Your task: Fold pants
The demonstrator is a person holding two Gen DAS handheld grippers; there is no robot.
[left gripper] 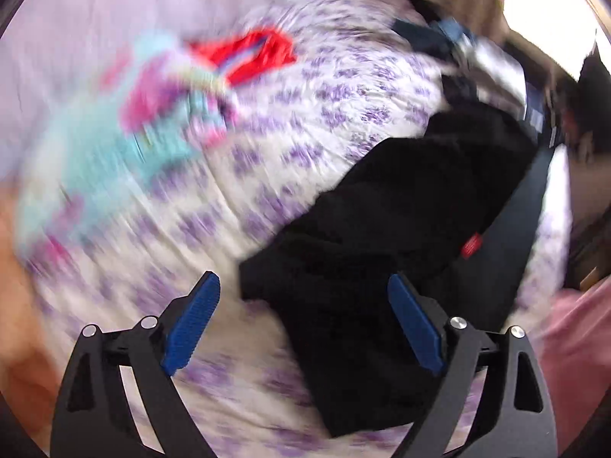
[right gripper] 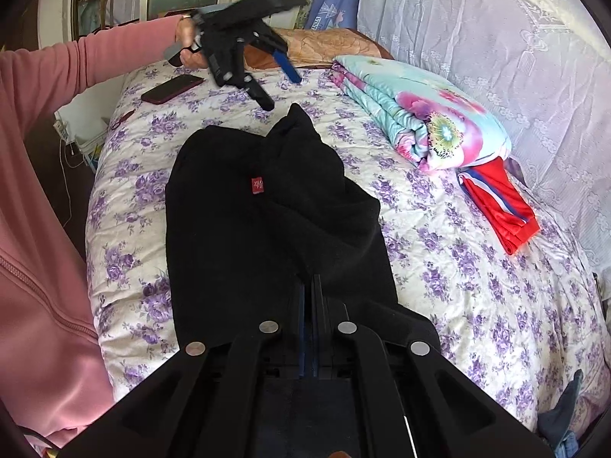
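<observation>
Black pants (right gripper: 248, 229) with a small red label (right gripper: 257, 185) lie lengthwise on the purple-flowered bed sheet (right gripper: 477, 297), their far end bunched into a peak. My right gripper (right gripper: 311, 286) is shut, its tips buried in the near end of the pants, and cloth rides up beside it. A hand holds my left gripper (right gripper: 280, 89) above the far end, open and apart from the cloth. In the blurred left wrist view the blue pads (left gripper: 198, 316) of the left gripper (left gripper: 305, 286) stand wide over the edge of the pants (left gripper: 382, 229), holding nothing.
A folded floral quilt (right gripper: 420, 114) and a red garment (right gripper: 500, 202) lie on the bed's right side. A dark phone (right gripper: 172, 89) rests at the far left. A person's pink sleeve (right gripper: 57, 76) fills the left edge. A brown pillow (right gripper: 328, 45) is at the head.
</observation>
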